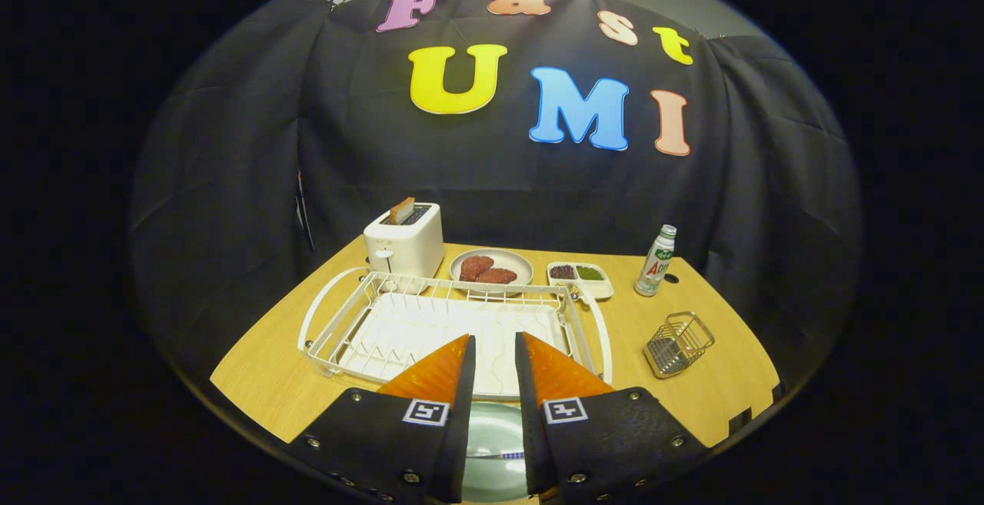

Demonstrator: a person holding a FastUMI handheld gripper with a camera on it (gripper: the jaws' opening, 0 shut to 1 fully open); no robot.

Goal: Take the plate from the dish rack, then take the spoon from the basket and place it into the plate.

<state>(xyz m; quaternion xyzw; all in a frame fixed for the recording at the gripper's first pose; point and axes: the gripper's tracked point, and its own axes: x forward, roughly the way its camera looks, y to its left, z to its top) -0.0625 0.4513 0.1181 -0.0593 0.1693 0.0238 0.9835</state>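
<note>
The jaws (494, 351) stand narrowly apart with nothing between the tips, above the near edge of the white dish rack (400, 320) on the counter (261, 367). A pale green plate (492, 443) lies flat below them, something thin lying crosswise on it. Farther right, the wire basket (678, 343) stands tilted.

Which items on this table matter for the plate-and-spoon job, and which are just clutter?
Job items:
- dish rack, white, no plate in it
- pale green plate, low between the gripper fingers, with what looks like a spoon handle across it
- wire basket, tipped on its side

Clutter:
- toaster
- plate of meat
- two-part dish
- bottle
</note>
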